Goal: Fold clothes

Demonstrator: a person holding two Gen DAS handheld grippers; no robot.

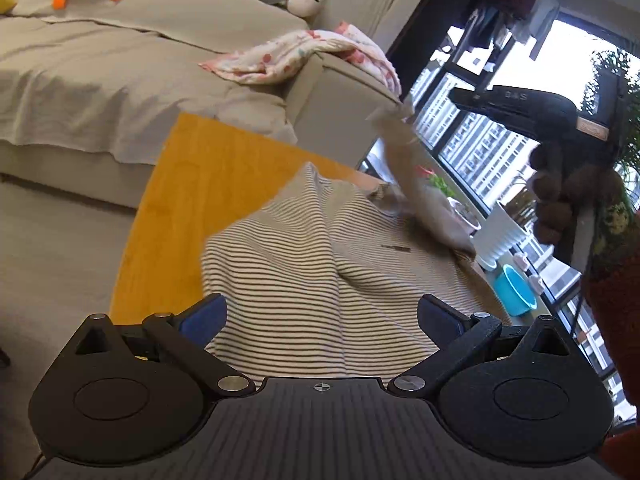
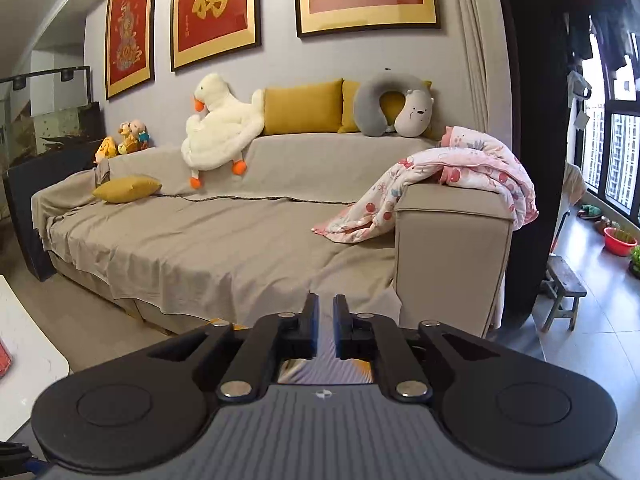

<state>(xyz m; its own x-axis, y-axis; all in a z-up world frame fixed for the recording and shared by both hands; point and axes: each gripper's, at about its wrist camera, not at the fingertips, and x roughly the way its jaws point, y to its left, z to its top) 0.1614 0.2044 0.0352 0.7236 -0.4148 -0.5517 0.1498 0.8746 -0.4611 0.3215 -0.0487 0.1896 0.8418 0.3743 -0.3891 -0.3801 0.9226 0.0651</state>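
1. My left gripper (image 1: 320, 312) is wide open, just above the striped shirt (image 1: 312, 280).
2. The shirt lies bunched on the yellow table (image 1: 208, 184), one sleeve (image 1: 404, 156) lifted (blurred).
3. My right gripper (image 2: 326, 328) is almost closed, a narrow gap, nothing visible between.
4. It faces the sofa (image 2: 224, 240).
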